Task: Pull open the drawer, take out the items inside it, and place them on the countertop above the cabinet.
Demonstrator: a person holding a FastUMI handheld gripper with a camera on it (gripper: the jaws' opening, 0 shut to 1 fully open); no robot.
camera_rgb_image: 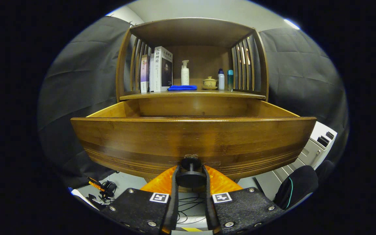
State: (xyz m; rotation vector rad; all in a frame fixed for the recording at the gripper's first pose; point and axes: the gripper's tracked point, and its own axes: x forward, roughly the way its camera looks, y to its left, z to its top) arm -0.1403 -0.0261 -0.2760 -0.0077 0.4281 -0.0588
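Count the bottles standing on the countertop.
3. A white pump bottle stands mid-shelf behind the blue cloth; two smaller bottles, one blue-capped and one teal, stand side by side right of the lidded cup. More may hide behind the books.

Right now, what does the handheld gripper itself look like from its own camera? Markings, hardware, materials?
The gripper has two broad, flat, dark textured finger plates fixed with silver screws at their corners. Each plate carries a square black-and-white fiducial marker near its inner front corner. Ahead of the plates sit translucent orange, ribbed finger sections, with long narrow pads running along their inner edges. No cables visible on the gripper itself.
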